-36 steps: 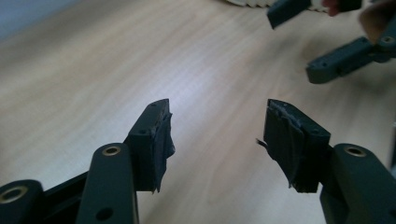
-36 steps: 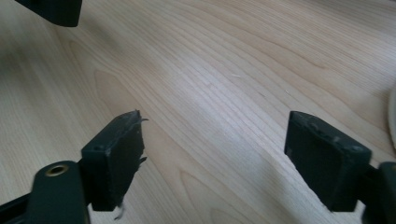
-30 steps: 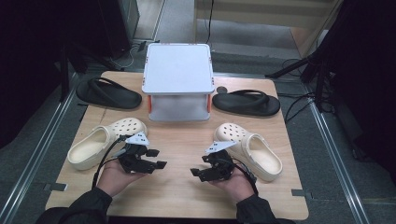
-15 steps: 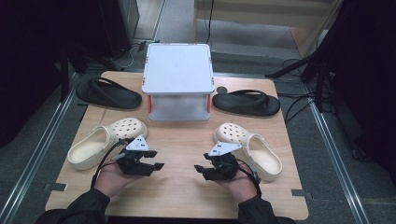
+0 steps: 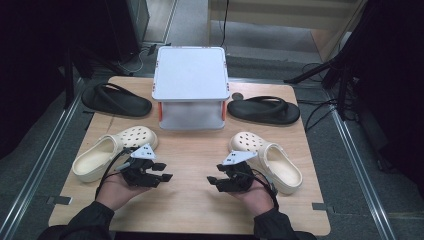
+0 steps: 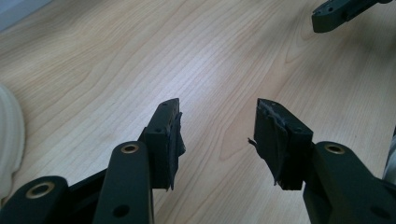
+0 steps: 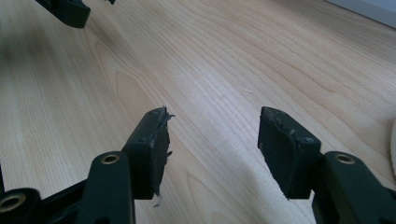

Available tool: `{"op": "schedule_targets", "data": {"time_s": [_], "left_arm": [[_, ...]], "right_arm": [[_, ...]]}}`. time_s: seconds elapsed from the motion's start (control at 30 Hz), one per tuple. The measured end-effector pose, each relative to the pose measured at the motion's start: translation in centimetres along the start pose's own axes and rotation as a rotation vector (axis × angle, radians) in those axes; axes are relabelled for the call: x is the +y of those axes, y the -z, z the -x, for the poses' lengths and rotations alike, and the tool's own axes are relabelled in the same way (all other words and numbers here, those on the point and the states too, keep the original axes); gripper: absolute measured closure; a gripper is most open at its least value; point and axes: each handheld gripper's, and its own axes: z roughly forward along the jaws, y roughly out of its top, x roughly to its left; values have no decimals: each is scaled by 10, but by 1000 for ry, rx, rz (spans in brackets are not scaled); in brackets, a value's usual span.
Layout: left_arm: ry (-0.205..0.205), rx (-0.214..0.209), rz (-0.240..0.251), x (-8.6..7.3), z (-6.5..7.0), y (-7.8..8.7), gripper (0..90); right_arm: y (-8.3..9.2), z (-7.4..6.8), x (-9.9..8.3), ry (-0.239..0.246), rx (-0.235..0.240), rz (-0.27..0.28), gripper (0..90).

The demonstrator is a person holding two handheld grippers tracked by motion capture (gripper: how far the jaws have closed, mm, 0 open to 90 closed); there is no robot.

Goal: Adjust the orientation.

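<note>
My left gripper (image 5: 165,172) rests low over the wooden table (image 5: 192,150) at the front left, held in a hand. Its jaws point toward the middle and have just been closing; in the left gripper view (image 6: 217,135) they stand apart with bare wood between them. My right gripper (image 5: 214,181) mirrors it at the front right, its jaws also narrowed within the last second and open on nothing (image 7: 212,144). A cream clog (image 5: 107,150) lies just left of the left gripper. A second cream clog (image 5: 272,160) lies just right of the right gripper.
A white box on a stand (image 5: 190,75) sits at the back middle. One black flip-flop (image 5: 115,100) lies to its left and another (image 5: 264,109) to its right. Bare wood separates the two grippers.
Both pairs of jaws stand a little narrower than before. The hands have hardly shifted, and the shoes and box are where they were.
</note>
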Motion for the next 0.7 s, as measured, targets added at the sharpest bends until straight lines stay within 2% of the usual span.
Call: {"op": "schedule_targets", "data": {"time_s": [0.17,0.37,0.53,0.7], "left_arm": [[21,-7,0,-3,-3,8,518],[38,-29,1,-6,-8,15,465],[36,-1,-4,-11,-9,22,470],[63,25,1,-16,-14,33,477]], "right_arm": [[-1,1,1,6,-15,-10,418],[-5,0,3,31,-18,-39,417],[-8,0,5,35,3,-35,417],[-12,-1,9,59,13,-48,418]]}}
